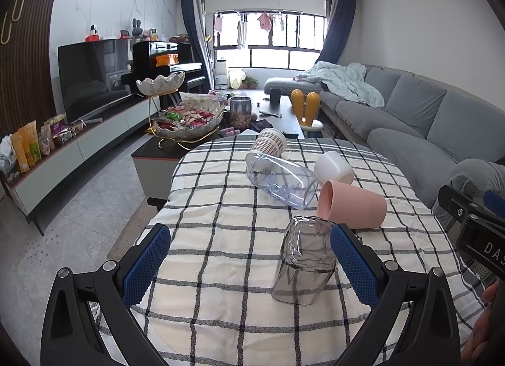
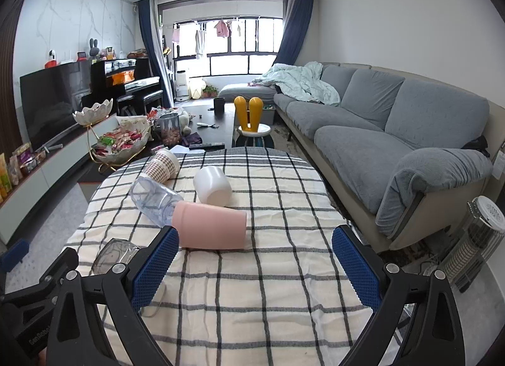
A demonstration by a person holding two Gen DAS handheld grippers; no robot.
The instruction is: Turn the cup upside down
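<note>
A smoky grey glass cup [image 1: 303,261] stands upside down on the checked cloth, tilted, leaning against my left gripper's right pad [image 1: 353,265]. My left gripper [image 1: 249,258] is open, its left pad far from the cup. The cup also shows at the lower left of the right wrist view [image 2: 113,254]. My right gripper [image 2: 255,265] is open and empty; a pink cup [image 2: 210,225] lies on its side just beyond its left pad. A clear bottle-like cup [image 1: 281,181], a white cup [image 1: 334,167] and a plaid cup [image 1: 271,141] lie on their sides farther back.
The table with the checked cloth [image 1: 221,208] ends at a dark coffee table [image 1: 277,107] with a snack bowl [image 1: 189,123] and jar. A grey sofa [image 2: 394,132] runs along the right. A TV cabinet [image 1: 63,145] runs along the left. A heater [image 2: 473,246] stands at the right.
</note>
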